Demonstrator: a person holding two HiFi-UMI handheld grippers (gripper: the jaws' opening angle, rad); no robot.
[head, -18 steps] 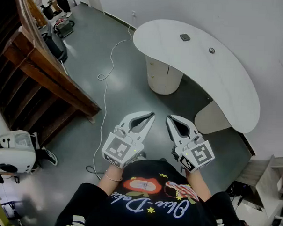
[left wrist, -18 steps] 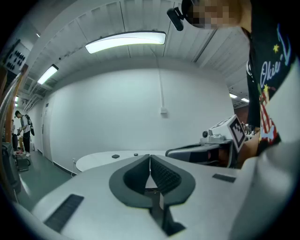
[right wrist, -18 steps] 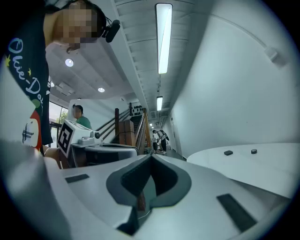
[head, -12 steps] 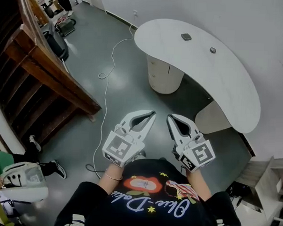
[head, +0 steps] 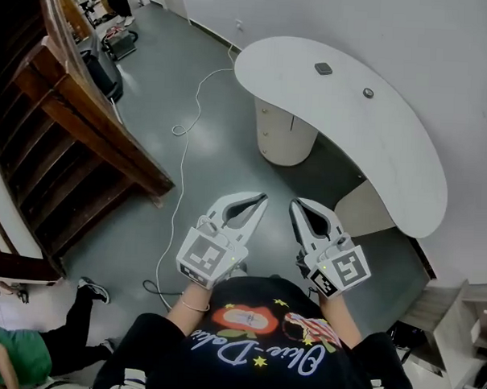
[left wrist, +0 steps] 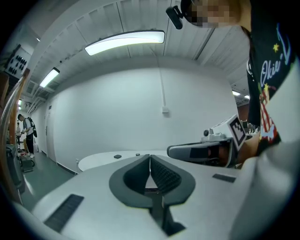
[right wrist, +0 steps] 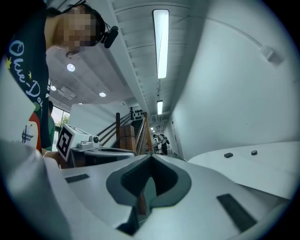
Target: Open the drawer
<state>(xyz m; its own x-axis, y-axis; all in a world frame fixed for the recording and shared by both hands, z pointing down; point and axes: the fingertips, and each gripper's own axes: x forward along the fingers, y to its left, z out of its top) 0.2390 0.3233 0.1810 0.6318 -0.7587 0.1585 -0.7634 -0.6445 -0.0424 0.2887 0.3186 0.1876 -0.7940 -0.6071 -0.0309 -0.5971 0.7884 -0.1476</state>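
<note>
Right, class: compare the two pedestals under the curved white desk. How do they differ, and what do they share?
The far pedestal shows horizontal seams, like drawer fronts; the near pedestal looks plain. The far pedestal stands mostly in view, while the near pedestal is largely tucked under the desk top. Both are rounded and off-white.
</note>
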